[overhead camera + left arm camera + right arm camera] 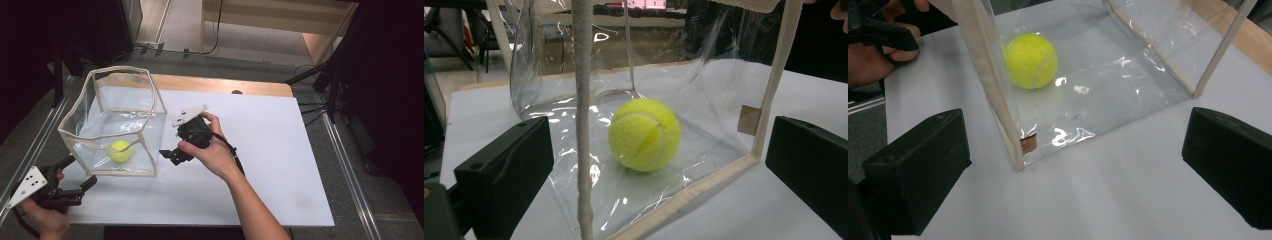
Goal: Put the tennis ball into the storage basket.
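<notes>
1. A small tan tag [1028, 143] is sewn low on the clear bag [125, 115], at its corner seam; any print on it is too small to read.
2. The bag stands open-topped on a white board [270, 165] laid over a wooden table [220, 84]; grey floor surrounds them, and the room behind is dark.
3. A yellow ball [120, 151] rests on the bag's floor.
4. The left gripper [82, 175], jaws wide apart and empty, sits just off the bag's near corner.
5. The right gripper [170, 155], also spread and empty, is beside the bag's right wall.
</notes>
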The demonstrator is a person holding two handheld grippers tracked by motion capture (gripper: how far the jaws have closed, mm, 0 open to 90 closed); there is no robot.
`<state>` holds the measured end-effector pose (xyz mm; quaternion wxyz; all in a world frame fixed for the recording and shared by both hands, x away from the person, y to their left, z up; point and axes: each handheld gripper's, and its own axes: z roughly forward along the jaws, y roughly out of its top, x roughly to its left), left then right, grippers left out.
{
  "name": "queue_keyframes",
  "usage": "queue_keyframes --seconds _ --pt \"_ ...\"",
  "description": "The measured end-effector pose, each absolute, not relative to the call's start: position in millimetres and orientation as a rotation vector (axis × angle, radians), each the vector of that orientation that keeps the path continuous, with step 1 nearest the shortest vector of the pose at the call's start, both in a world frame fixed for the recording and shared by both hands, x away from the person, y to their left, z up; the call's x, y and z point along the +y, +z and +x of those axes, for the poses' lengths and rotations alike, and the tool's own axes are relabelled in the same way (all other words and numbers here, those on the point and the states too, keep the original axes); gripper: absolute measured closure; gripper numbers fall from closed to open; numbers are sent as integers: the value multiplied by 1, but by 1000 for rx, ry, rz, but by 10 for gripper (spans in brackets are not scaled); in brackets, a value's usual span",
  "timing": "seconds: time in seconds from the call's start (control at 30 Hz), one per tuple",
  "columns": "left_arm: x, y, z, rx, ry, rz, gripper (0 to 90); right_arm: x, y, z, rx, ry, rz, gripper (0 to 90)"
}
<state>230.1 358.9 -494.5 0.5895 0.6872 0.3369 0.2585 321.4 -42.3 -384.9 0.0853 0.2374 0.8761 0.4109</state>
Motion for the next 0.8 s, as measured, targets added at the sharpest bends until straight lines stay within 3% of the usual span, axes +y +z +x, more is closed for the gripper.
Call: queue_keyframes --seconds 0.8 --pt "358 -495 230 778 606 1607 0 -102 -440 299 2530 1314 823 0"
